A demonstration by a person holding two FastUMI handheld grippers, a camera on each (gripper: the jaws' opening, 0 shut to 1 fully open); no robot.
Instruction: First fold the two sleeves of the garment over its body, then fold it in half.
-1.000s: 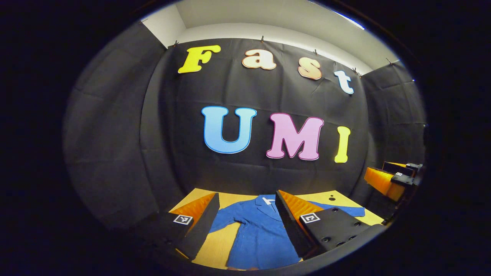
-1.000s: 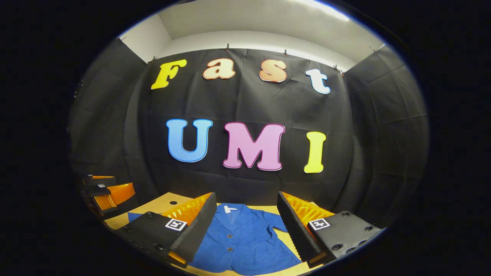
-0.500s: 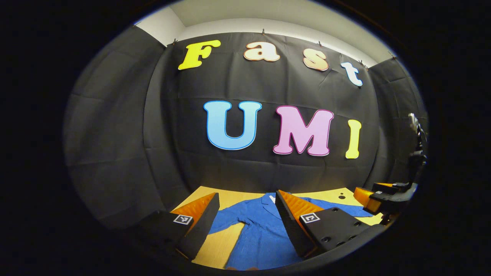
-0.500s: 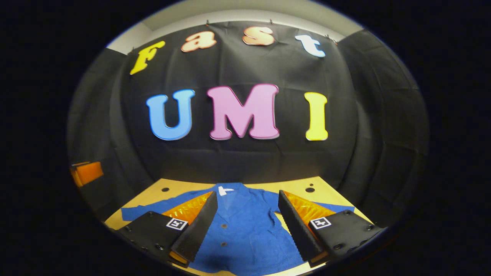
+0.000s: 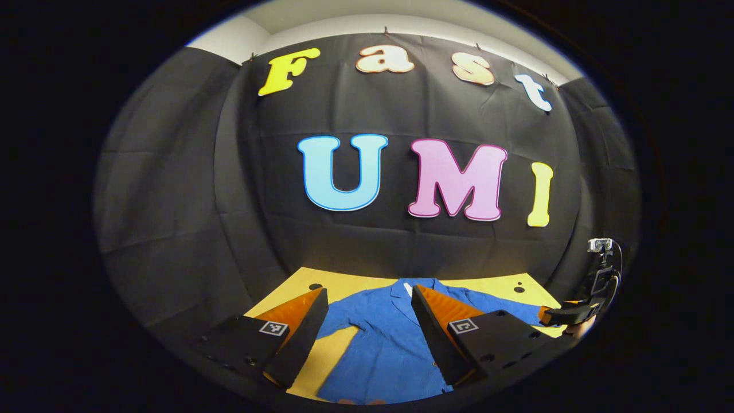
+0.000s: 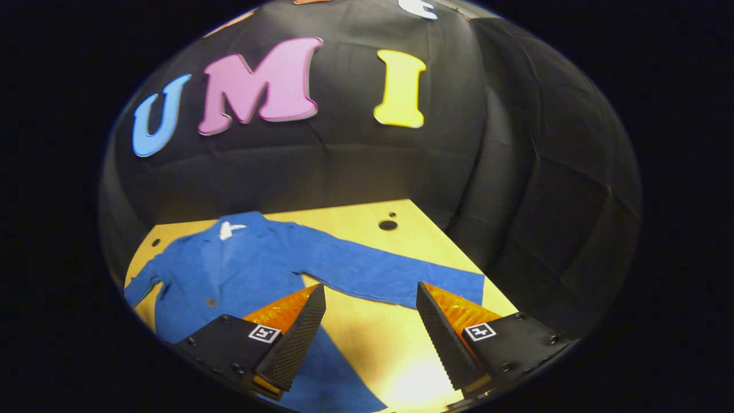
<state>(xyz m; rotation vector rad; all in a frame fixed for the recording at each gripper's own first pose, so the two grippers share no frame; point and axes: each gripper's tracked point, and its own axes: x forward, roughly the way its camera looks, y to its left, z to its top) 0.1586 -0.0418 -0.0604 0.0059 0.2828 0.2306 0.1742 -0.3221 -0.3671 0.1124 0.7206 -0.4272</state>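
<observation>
black cloth walls (image 5: pixel 189 189), yellow tabletop (image 6: pixel 367 338)

Matt blue cloth jacket (image 6: pixel 252 269) — smooth pale wooden table (image 6: pixel 367 338).

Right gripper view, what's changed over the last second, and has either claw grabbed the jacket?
The right claw has swung off the blue jacket's buttoned front toward its outstretched sleeve, tilting down over the yellow table; its fingers are open just short of the sleeve. The left claw dipped slightly, open above the jacket. Nothing was grabbed or released. The jacket lies flat as before, both sleeves unfolded.
</observation>
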